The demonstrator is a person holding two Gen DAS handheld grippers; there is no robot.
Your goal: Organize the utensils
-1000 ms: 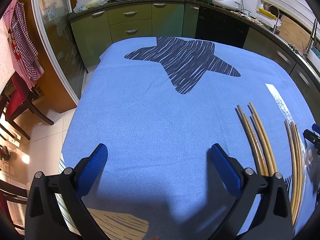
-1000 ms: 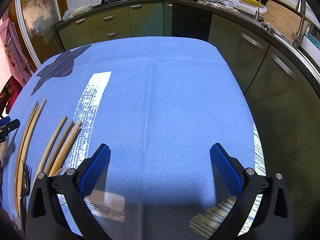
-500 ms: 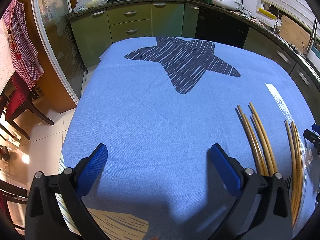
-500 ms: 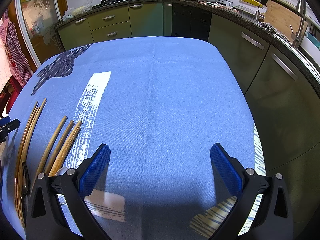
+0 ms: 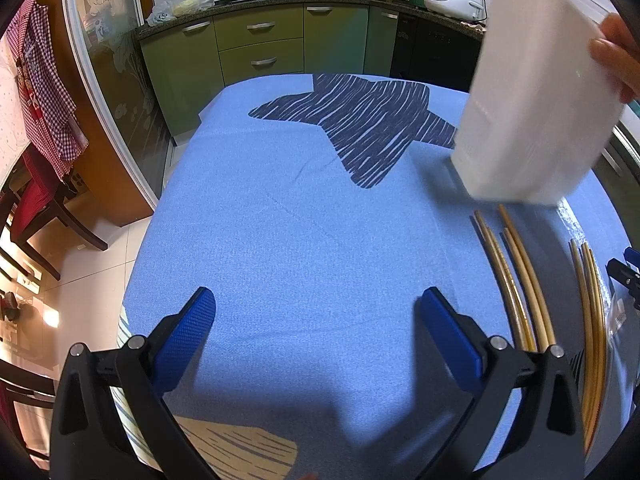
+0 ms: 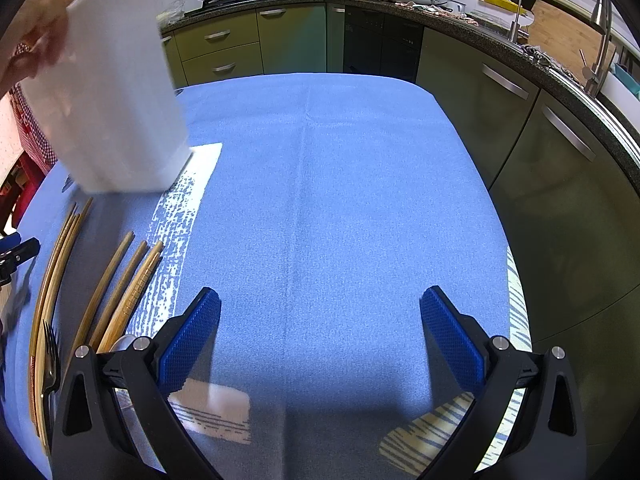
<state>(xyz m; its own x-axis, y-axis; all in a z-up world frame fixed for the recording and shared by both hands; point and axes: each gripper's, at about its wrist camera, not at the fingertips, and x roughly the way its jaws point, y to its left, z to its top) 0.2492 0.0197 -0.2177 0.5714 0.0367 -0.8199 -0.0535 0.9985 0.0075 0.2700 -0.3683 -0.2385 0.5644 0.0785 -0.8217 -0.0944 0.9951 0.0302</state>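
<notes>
Chopsticks (image 5: 516, 280) lie in loose bundles on the blue tablecloth (image 5: 300, 240), at about four o'clock in the left wrist view and eight o'clock in the right one, with a fork (image 6: 50, 356) beside them near the right view's lower left edge. What is new since half a second ago is a white container (image 5: 536, 92), blurred with motion, held by a bare hand (image 5: 618, 56) that has come in at two o'clock in the left view and ten to eleven o'clock in the right. It hangs tilted above the cloth, just beyond the far tips of the chopsticks; whether its lower edge touches the cloth I cannot tell.

Both tools are idle. The left gripper (image 5: 316, 320) has its blue pads wide apart with nothing between them, over bare cloth, and the right gripper (image 6: 320, 320) is likewise spread and empty, the chopsticks off to its left at about eight o'clock. Neither has shifted over the last second.

My reading is that the container is the holder the utensils are meant to go into, so sorting has not begun; the setup is only now being finished. Once the container is set down and the hand is clear, the likely first step is for one gripper to swing toward the chopsticks and close on a bundle. The sticks lie flat and close together, so picking cleanly may be fiddly.
</notes>
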